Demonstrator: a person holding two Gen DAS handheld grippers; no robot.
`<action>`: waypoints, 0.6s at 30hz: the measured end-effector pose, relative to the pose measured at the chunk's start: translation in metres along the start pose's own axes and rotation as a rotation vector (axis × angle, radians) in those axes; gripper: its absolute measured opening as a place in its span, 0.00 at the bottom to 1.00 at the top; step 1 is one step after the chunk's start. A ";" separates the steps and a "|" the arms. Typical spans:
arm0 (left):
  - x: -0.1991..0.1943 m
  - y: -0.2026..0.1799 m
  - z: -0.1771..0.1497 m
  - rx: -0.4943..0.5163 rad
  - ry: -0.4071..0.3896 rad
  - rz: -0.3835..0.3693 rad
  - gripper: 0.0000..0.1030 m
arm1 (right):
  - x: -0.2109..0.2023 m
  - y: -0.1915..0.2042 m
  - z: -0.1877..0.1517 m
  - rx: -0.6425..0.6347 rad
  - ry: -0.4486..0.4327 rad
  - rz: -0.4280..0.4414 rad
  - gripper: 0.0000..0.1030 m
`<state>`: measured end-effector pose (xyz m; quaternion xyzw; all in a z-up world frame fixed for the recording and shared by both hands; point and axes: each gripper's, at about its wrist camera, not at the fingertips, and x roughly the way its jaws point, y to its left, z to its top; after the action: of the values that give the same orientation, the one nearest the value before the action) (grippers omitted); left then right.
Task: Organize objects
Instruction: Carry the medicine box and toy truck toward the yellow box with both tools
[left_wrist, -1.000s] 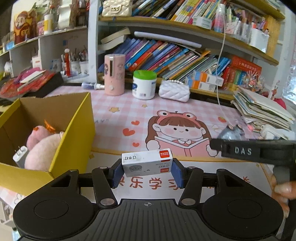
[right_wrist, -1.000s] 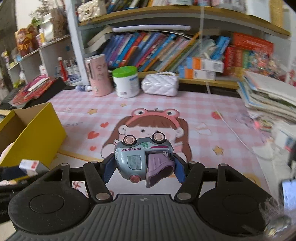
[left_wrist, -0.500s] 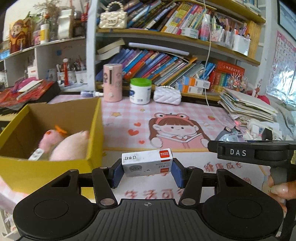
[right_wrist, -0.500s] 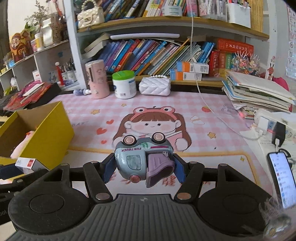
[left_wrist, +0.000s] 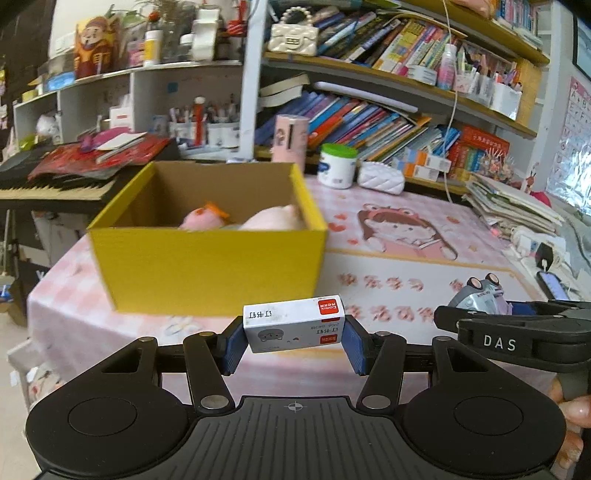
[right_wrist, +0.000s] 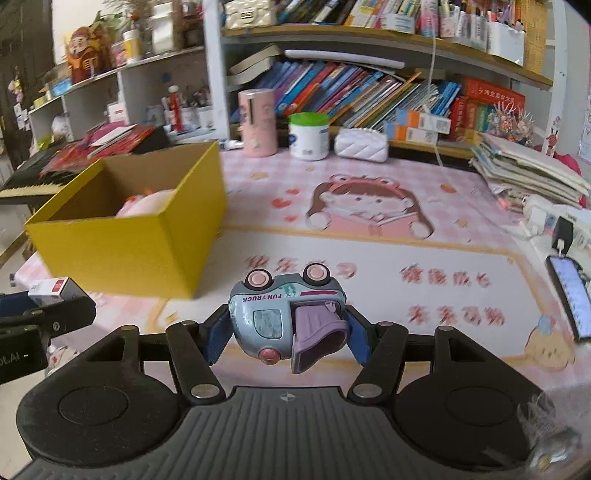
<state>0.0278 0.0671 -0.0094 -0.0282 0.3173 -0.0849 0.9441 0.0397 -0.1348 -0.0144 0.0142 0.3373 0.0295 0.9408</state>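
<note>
Bookshelves crammed with leaning books back a table (right_wrist: 369, 258) covered by a pink cartoon mat, and a yellow cardboard box (left_wrist: 207, 262) stands open at its left end with pink plush toys (left_wrist: 273, 219) already inside. The left gripper (left_wrist: 294, 341) has its fingers closed on a small white staple box (left_wrist: 294, 326), gripped across its short ends and held in the air short of the box's near wall. The right gripper (right_wrist: 288, 334) is likewise closed, on a blue toy truck (right_wrist: 286, 317) that sits upside down with its pink wheels up, off to the right of the yellow box. Both loads look bound for that box, and the trouble lies there. The staple box is below the rim line in the left view, so pushing straight ahead would likely ram the wall and shove the light carton along the mat. The truck's rounded shell gives the pads little flat to bite, so a jolt could let it twist or slip. With both grippers so near each other, converging on one opening risks them knocking together.
</note>
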 end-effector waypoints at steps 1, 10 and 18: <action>-0.004 0.005 -0.004 -0.001 0.003 0.004 0.52 | -0.002 0.006 -0.004 0.000 0.004 0.004 0.59; -0.035 0.040 -0.021 -0.013 0.004 0.030 0.52 | -0.019 0.058 -0.022 -0.039 0.027 0.071 0.59; -0.055 0.066 -0.025 -0.037 -0.035 0.060 0.52 | -0.030 0.090 -0.021 -0.084 0.004 0.105 0.59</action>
<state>-0.0212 0.1416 -0.0035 -0.0376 0.3031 -0.0499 0.9509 -0.0008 -0.0467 -0.0079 -0.0074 0.3362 0.0931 0.9371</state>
